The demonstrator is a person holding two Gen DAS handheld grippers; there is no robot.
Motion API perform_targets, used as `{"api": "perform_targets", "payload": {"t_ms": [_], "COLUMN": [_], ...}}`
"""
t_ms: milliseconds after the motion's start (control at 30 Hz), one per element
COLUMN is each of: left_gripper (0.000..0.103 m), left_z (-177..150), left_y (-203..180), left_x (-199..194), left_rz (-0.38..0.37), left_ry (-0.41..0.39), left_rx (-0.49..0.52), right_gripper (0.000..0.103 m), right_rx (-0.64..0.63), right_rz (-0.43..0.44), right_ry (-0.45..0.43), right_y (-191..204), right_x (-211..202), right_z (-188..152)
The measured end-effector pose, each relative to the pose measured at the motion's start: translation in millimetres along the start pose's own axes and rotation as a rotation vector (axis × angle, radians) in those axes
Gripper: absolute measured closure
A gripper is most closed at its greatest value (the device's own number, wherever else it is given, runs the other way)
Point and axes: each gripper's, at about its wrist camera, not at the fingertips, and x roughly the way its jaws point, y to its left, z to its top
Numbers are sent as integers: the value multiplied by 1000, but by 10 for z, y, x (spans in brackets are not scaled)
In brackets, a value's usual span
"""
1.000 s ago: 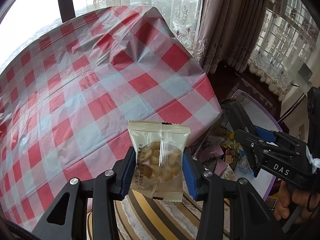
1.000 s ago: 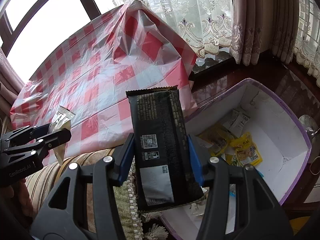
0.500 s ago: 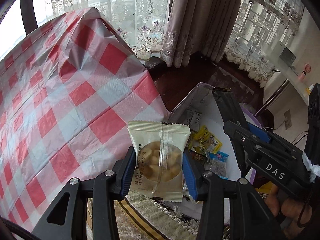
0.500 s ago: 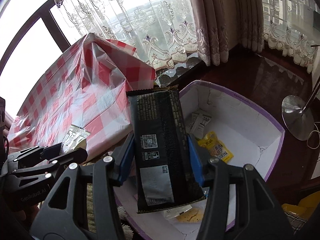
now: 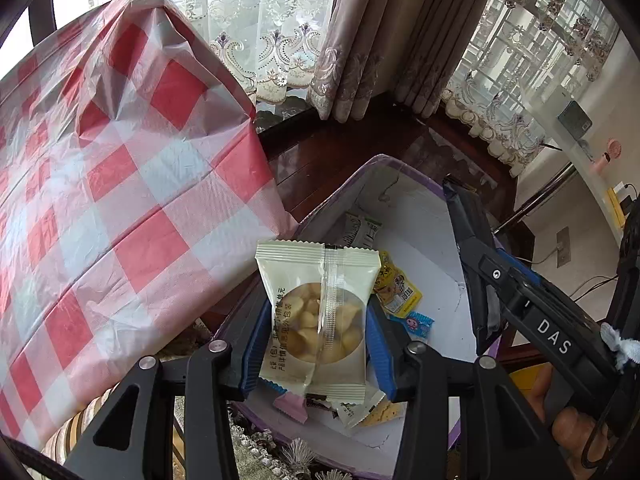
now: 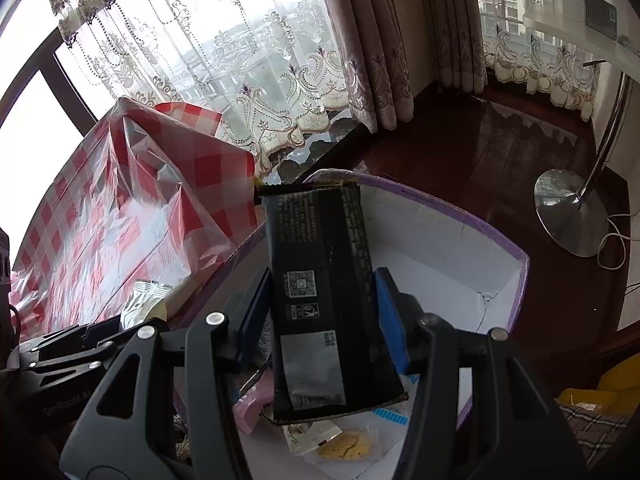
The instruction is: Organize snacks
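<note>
Left tongs [image 5: 318, 334] are clenched on a cream plastic snack packet with a clear round window showing pale yellow pieces [image 5: 316, 316], blue pads pressing its two side edges, the packet upright between them. In the left wrist view it hangs over the near-left corner of a white cardboard box with a purple rim [image 5: 424, 256], which stands on the dark wooden floor [image 5: 360, 148] beside a desk draped in a red-and-white checked plastic cloth [image 5: 132, 200]. Small wrapped snacks lie on the box bottom, among them a yellow sachet [image 5: 396, 286] and a pink wrapper [image 5: 292, 404]. At the right edge the right tongs [image 5: 476, 272] reach in over the box.

Right tongs [image 6: 322, 312], in the right wrist view, grasp a long black foil snack bar wrapper with a printed code [image 6: 320, 292] by its long sides, over the same box's near wall. Beneath it lies a clear packet with a yellow biscuit [image 6: 346, 446]. A chrome lamp base [image 6: 568, 212] stands on the floor beyond.
</note>
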Motion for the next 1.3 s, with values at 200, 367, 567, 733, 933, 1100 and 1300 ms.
{"api": "perform_targets", "payload": {"t_ms": [200,367,567,733,933,1100,1300], "left_gripper": [46,28,27,18,18,13,9], "left_z": [19,-25,-276,-668,-936,-953,-949], "left_y": [-31,51,307,535,577,515,475], "left_x": [64,-49,-286,-530,-699,-635,-621], "left_rz": [-64,-98,-179,-295,-259,-228,-215], "left_ry": [11,-14,-33,-30,-27,-3,7], "left_rx": [-7,-57,-169,-281,-254,-214,-185], "right_gripper": [47,35,31,29,29,29,29], "right_rx": [-12,-30,-56,-88,-104,-109,-127], "right_rz": [-13,-28,-68,-104,-149,-179,-192], "right_ry": [1,-6,-17,-10,-17,-9,0], "right_y": [17,90,219,370,501,542,548], "right_x": [-23,-89,-231,-401,-645,-739,-744], "right_z": [21,5,-56,-209,-416,-547,-565]}}
